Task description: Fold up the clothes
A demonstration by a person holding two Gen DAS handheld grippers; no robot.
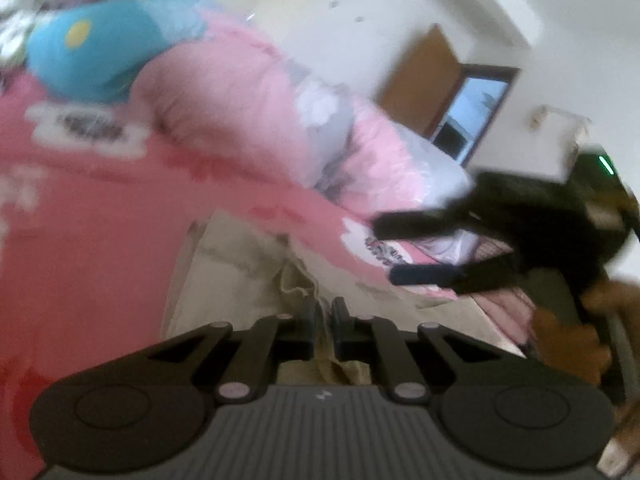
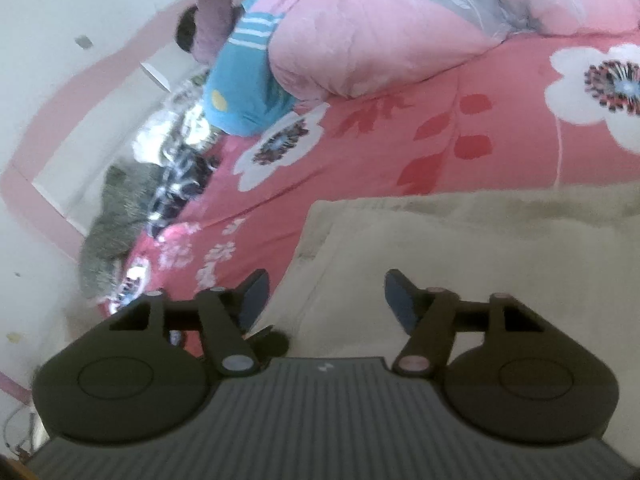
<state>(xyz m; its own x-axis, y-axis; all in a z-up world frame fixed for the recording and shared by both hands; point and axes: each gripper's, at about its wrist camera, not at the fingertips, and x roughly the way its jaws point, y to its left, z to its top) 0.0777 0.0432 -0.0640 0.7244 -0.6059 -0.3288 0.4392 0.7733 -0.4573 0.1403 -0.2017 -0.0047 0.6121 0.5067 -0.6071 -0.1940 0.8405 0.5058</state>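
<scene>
left gripper (image 1: pixel 324 320): fingers together, pinching a fold of the beige garment (image 1: pixel 240 256) | right gripper (image 2: pixel 324 300): jaws apart, empty, just above the garment's flat panel | garment: on the floral bedsheet (image 2: pixel 440 140), nearer than the pink quilt (image 2: pixel 360 32); cloth runs rightward; left hand leads

Ahead of your right gripper and to its left: pink floral bedsheet (image 2: pixel 400 128), pink quilt (image 2: pixel 360 32) bunched on it at the far side, blue plush toy (image 2: pixel 240 80) tucked against the quilt's left end. Further left, a grey plush (image 2: pixel 116 208) and a dark patterned cloth (image 2: pixel 180 184) sit at the sheet's edge. Up and right of your left gripper: brown door (image 1: pixel 424 76), white wall (image 1: pixel 360 20).
</scene>
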